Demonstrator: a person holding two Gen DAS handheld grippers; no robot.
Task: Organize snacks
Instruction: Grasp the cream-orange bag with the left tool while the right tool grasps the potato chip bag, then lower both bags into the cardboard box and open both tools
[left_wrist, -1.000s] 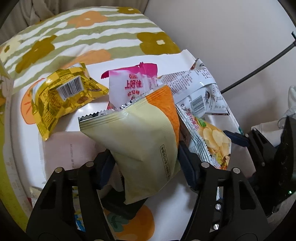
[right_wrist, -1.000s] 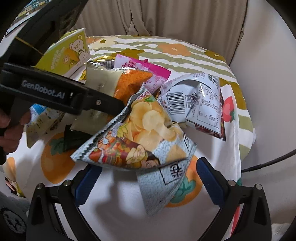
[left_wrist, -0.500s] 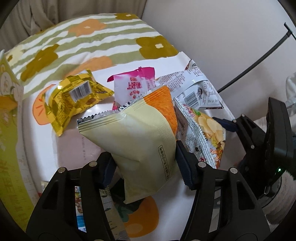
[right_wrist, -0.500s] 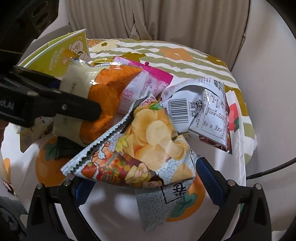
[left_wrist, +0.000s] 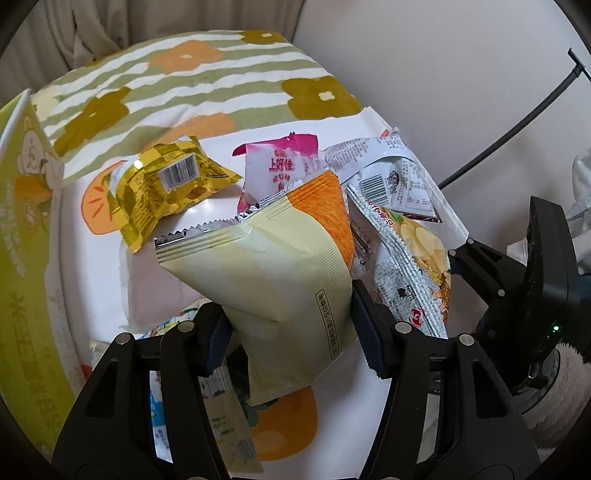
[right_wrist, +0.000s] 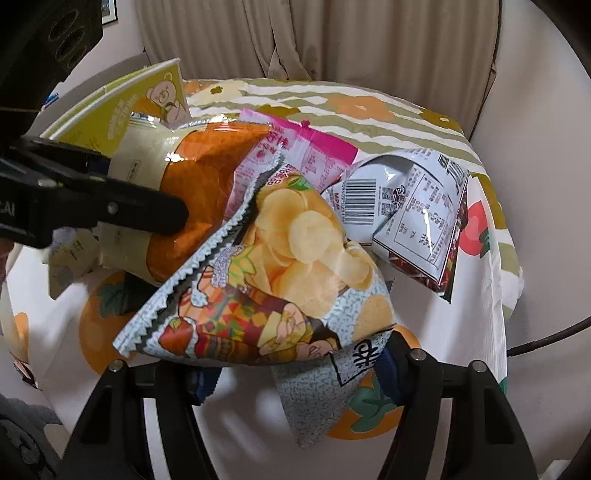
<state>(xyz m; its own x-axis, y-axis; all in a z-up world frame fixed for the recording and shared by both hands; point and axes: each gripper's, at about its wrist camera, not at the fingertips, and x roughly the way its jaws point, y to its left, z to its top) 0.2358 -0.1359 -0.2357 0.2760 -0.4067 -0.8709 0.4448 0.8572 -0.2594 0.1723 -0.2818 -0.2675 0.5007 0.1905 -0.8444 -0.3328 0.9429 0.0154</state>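
My left gripper (left_wrist: 291, 332) is shut on a cream and orange snack bag (left_wrist: 273, 280) and holds it above the table. The same bag (right_wrist: 192, 199) and the left gripper's finger (right_wrist: 110, 206) show at the left of the right wrist view. My right gripper (right_wrist: 295, 373) is shut on a grey potato chip bag (right_wrist: 280, 280), lifted off the table; this bag (left_wrist: 410, 266) sits just right of the cream bag in the left wrist view. The two held bags are close side by side.
On the table (left_wrist: 96, 266) lie a yellow snack bag (left_wrist: 159, 192), a pink bag (left_wrist: 277, 170) and a white bag with a barcode (right_wrist: 406, 206). A green bear-print box (right_wrist: 122, 107) stands at the left. A black cable (left_wrist: 517, 125) runs at the right.
Both grippers have lifted their bags higher and pulled back a little. The right gripper's jaws have closed in on the chip bag. The green box has come into the left wrist view.
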